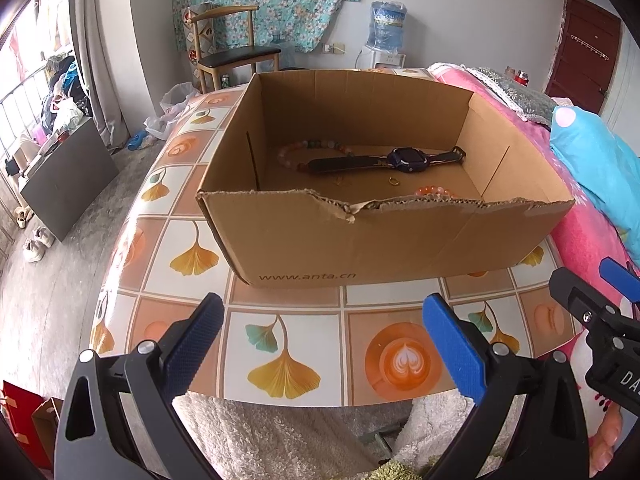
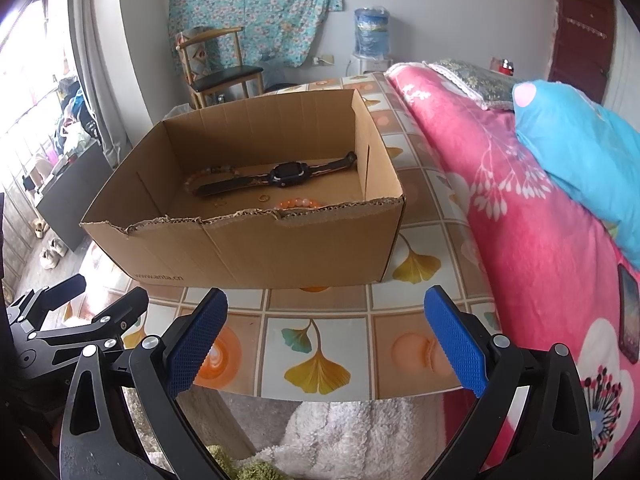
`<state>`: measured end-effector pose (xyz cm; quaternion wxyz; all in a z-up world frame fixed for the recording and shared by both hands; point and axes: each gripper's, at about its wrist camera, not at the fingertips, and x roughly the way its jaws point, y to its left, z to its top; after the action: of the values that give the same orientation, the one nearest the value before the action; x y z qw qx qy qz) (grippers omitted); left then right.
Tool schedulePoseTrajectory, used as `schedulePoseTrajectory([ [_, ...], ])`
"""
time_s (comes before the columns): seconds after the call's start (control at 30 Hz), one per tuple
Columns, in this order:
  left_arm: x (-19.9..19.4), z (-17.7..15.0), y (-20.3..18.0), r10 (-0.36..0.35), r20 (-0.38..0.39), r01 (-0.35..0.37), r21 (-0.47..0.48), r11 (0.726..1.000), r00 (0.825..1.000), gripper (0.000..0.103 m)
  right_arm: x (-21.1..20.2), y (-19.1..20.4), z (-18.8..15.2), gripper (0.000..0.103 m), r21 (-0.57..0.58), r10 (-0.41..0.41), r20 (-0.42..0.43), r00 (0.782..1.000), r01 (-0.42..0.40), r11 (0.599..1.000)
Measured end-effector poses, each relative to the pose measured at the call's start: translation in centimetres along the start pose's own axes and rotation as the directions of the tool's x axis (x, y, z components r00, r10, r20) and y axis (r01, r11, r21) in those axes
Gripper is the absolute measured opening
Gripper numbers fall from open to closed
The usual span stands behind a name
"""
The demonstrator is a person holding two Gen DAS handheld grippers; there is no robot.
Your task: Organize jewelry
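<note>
Open corrugated cardboard box (image 1: 360, 240) with a ragged torn front rim sits on the tabletop (image 1: 280, 344), a glossy tile-print cover with ginkgo leaves and coffee cups. Inside on the box floor: dark smartwatch (image 1: 402, 159) lying flat with its strap stretched out, pastel round-bead bracelet (image 1: 292, 154) touching the strap's left end, orange bead bracelet (image 1: 434, 191) close behind the front wall, small gold ring (image 1: 393, 180) between watch and orange beads. Left gripper (image 1: 324, 336) low at the tabletop's near edge, blue textured fingers (image 1: 192, 344) spread wide, holding nothing. Right gripper (image 2: 326, 338) just beside it, fingers likewise spread and empty. Pink floral blanket (image 2: 520, 220) on the right, touching the tabletop edge. White fluffy rug (image 2: 340, 432) below.
</note>
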<state>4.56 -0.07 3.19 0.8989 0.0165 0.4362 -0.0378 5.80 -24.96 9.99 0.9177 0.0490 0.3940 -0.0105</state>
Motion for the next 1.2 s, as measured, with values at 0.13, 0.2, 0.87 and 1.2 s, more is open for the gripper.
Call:
schedulePoseTrajectory([
  [0.13, 0.0, -0.02, -0.02, -0.001, -0.001, 0.001, 0.0, 1.0, 1.0, 0.098, 0.0, -0.01, 0.02, 0.095, -0.001, 0.001, 0.0, 1.0, -0.001, 1.0],
  [0.2, 0.0, 0.01, -0.02, 0.0, 0.0, 0.0, 0.0, 1.0, 1.0, 0.098, 0.0, 0.0, 0.02, 0.095, -0.002, 0.0, 0.0, 1.0, 0.0, 1.0],
  [0.87, 0.05, 0.02, -0.02, -0.001, -0.002, 0.001, 0.0, 1.0, 1.0, 0.098, 0.14, 0.34, 0.37, 0.095, -0.009, 0.008, -0.006, 1.0, -0.008, 1.0],
  [1.2, 0.05, 0.04, 0.01, -0.001, -0.004, 0.001, 0.0, 1.0, 1.0, 0.098, 0.39, 0.35, 0.47, 0.095, -0.016, 0.014, -0.008, 1.0, -0.014, 1.0],
])
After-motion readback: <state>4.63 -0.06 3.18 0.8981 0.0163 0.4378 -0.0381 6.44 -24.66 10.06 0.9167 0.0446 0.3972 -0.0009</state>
